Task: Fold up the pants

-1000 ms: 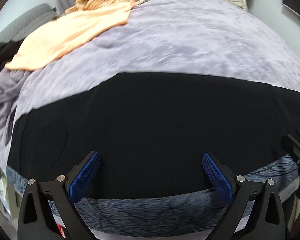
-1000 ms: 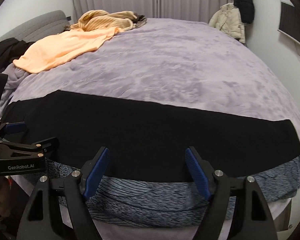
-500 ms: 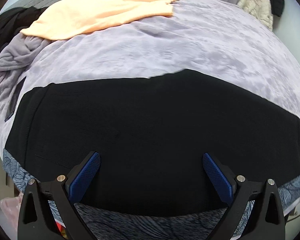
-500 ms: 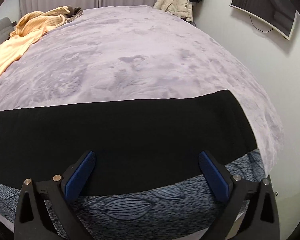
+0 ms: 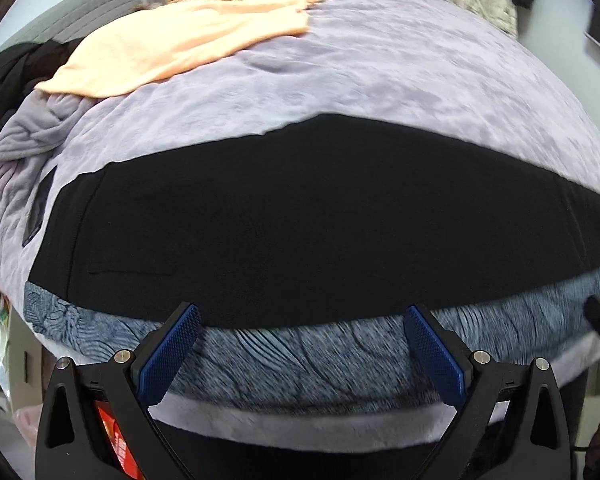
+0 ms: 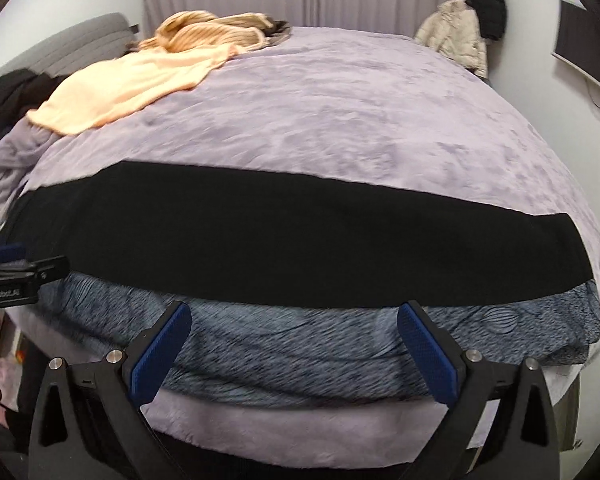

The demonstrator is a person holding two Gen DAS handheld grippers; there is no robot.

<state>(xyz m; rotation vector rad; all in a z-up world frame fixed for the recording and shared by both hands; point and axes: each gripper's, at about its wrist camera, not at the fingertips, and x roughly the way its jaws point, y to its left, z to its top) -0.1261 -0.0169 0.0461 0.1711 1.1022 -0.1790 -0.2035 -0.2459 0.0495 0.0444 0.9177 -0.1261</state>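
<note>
The black pants lie flat as one long strip across the lilac bed, waistband end at the left. My left gripper hovers open at the pants' near edge, over the patterned sheet, with nothing between its blue pads. In the right wrist view the same pants stretch from side to side, the leg hem at the right. My right gripper is wide open just short of their near edge, holding nothing. The left gripper shows at the left border of that view.
A grey-blue patterned sheet runs along the bed's front edge under the pants. A peach garment and a beige knit lie at the back left. Dark clothes are piled far left; a pale jacket hangs at the back right.
Both grippers have drawn back from over the pants to the bed's front edge. The right one swung right to the hem, then came back left, and its jaws widened.
</note>
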